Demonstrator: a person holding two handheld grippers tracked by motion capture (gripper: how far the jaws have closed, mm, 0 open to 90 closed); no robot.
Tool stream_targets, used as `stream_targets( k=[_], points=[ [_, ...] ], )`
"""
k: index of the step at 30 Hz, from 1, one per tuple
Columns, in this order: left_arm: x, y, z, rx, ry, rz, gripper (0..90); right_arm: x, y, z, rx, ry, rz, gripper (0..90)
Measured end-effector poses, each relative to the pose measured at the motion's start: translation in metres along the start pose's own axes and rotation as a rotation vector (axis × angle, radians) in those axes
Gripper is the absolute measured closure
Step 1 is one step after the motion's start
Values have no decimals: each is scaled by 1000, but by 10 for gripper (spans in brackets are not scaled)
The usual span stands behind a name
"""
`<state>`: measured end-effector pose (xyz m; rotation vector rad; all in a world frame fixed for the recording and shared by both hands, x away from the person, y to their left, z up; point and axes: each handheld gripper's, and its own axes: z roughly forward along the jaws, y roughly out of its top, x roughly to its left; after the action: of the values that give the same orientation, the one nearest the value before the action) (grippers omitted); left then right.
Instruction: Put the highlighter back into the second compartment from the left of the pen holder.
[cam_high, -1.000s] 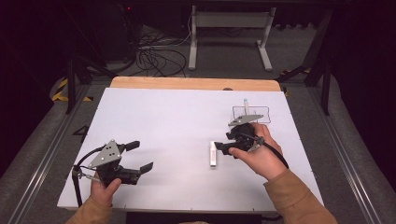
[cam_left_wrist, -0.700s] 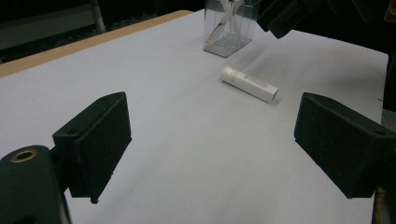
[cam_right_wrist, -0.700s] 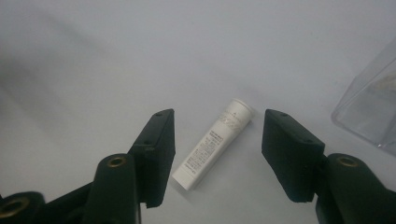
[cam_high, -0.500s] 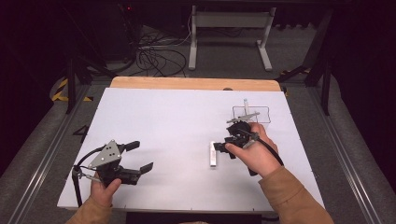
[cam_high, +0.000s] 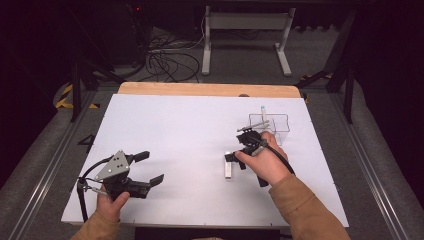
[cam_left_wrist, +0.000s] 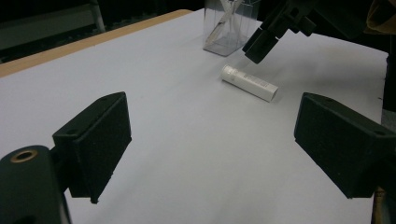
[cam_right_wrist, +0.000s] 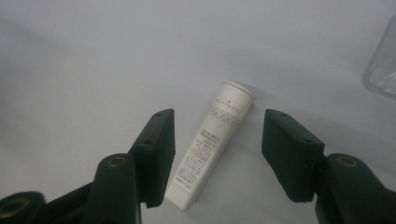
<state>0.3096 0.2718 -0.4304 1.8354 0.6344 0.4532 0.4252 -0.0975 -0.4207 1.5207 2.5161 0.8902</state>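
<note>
Right gripper view looks straight down on a white tube (cam_right_wrist: 212, 147) lying flat on the surface, its capped end pointing away from the camera, and the right gripper (cam_right_wrist: 217, 156) now straddles it: one jaw stands on each side, spread with a gap to the tube on either hand, so nothing is pinched yet. Against the high view of a second ago, that hand has come down and in over the tube, and its jaws have just been narrowing a little. I judge this as the last approach before closing on the tube, which sits squarely between the pads. Just beyond the right gripper (cam_high: 235, 159) in the high view stands a clear plastic box (cam_high: 280, 125) holding a few slim upright items, too small to name; it is the likely destination. The left gripper (cam_high: 152, 167) rests low near the front edge, well apart from the tube, jaws spread and empty.
</note>
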Motion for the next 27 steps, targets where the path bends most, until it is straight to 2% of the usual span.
stream_targets(
  k=[6,12,18,27],
  points=[
    [0,0,0,1,1,1,119,-2,0,13,17,-1,0,460],
    [0,0,0,3,-2,-2,119,-2,-1,24,48,-7,4,528],
    [0,0,1,8,-4,6,119,1,-2,32,78,-15,54,542],
    [-1,-1,2,10,-7,8,119,3,0,36,86,-38,130,574]
  ],
)
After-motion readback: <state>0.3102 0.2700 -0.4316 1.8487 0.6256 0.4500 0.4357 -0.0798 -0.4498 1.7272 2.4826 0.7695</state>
